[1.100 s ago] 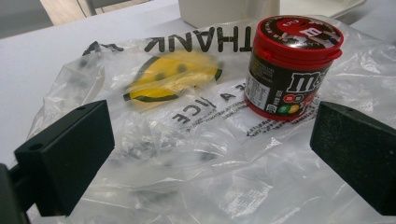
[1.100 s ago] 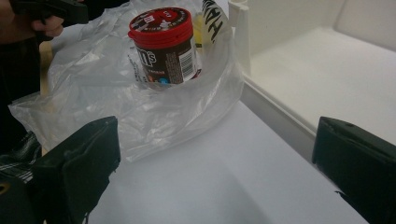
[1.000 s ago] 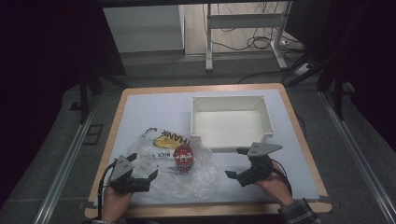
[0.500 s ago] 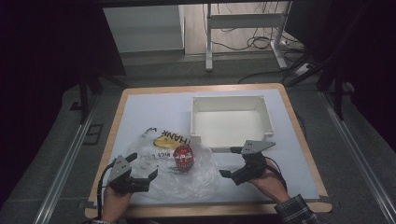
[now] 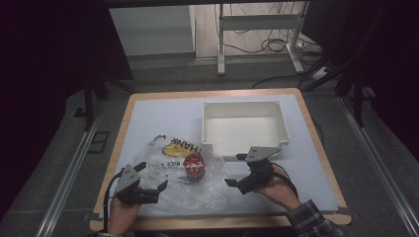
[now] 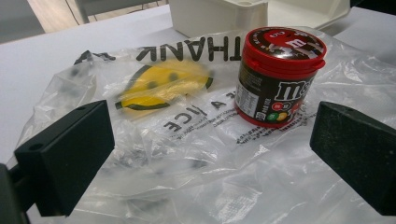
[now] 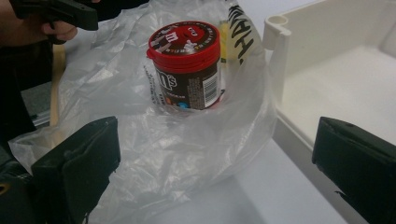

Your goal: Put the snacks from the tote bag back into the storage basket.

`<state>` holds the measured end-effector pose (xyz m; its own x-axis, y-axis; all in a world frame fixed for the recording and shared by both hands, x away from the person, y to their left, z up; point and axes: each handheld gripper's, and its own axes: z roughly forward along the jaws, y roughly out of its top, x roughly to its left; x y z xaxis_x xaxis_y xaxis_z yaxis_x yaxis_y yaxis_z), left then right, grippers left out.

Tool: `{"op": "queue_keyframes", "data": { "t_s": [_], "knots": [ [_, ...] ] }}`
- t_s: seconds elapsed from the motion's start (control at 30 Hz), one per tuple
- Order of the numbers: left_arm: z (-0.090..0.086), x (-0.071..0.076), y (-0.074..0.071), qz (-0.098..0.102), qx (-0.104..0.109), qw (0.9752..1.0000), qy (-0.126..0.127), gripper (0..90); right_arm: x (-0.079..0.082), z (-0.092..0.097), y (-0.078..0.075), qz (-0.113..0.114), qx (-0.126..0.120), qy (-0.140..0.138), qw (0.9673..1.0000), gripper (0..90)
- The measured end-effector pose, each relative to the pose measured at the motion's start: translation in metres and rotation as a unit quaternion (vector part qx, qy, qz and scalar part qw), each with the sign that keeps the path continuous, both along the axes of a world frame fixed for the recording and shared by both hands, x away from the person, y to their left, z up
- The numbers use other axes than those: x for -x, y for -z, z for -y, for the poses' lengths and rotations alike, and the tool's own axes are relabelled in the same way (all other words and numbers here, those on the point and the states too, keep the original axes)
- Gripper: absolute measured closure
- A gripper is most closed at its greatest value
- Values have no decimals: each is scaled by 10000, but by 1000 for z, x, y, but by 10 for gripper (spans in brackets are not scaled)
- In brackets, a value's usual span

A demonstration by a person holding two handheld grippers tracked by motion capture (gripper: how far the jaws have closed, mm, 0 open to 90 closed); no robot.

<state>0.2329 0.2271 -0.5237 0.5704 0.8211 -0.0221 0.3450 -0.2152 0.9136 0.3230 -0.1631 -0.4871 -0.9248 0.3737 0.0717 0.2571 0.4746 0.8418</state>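
Left gripper (image 5: 147, 177) released, right gripper (image 5: 236, 169) released, I log; both flank red-lidded dark candy jar (image 5: 194, 166) on clear printed plastic bag (image 5: 197, 190), desk's (image 5: 163, 113) near edge.

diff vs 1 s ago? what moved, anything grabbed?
The right gripper slid left toward the plastic bag, jaws open, nothing grabbed. The left gripper stayed open at the bag's left edge. The candy jar and white bin did not move.
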Motion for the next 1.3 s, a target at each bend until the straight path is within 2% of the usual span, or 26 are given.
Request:
{"op": "queue_keyframes", "data": {
  "t_s": [0.23,0.33,0.43,0.63,0.8,0.97,1.17,1.3],
  "knots": [
    [1,0,0,-3,-10,10000,41,0,-2,-8,-2,-69,131,28,9999,15],
    [1,0,0,-23,-20,10000,61,0,-5,-13,-4,-184,184,49,9996,15],
    [1,0,0,-23,-25,10000,72,0,-6,-17,-4,-175,222,37,9996,15],
    [1,0,-1,-26,-12,10000,80,0,-10,-32,-4,-194,448,-49,9988,18],
    [1,0,-1,-25,1,10000,83,0,-12,-37,-5,-311,459,-82,9984,37],
    [1,0,-1,-34,4,10000,85,0,-14,-47,-7,-364,684,-130,9969,45],
    [2,0,-1,-45,-31,9999,112,0,-15,-57,-9,-333,899,-205,9952,48],
    [2,0,-1,-49,-40,9999,122,0,-15,-68,-12,-175,1039,-351,9938,74]
  ]
}}
